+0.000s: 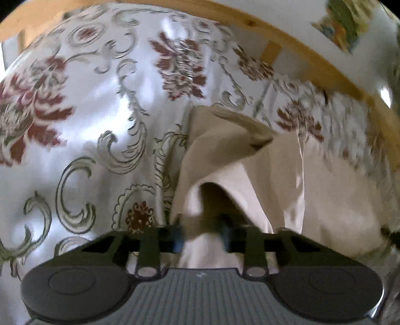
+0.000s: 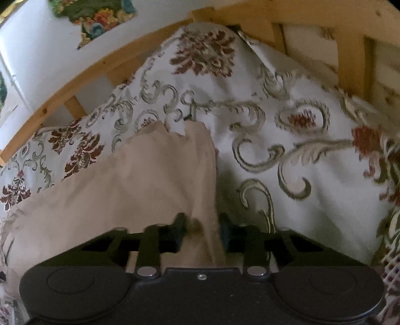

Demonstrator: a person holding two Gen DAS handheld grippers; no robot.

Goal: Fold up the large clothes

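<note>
A large beige garment (image 1: 275, 180) lies on a floral bedspread (image 1: 100, 105). My left gripper (image 1: 202, 232) is shut on a bunched edge of the garment, which rises in a fold over the jaws and spreads to the right. In the right wrist view the same beige garment (image 2: 130, 180) spreads left and away. My right gripper (image 2: 202, 230) is shut on its right edge, with cloth pinched between the dark fingers (image 2: 178, 231). Both fingertips are partly hidden by fabric.
The white bedspread with red flowers and grey scrolls (image 2: 287, 140) covers the bed. A wooden slatted bed frame (image 1: 312, 62) runs along the far side, also shown in the right wrist view (image 2: 325, 42). A white wall with a colourful picture (image 2: 100, 17) is behind.
</note>
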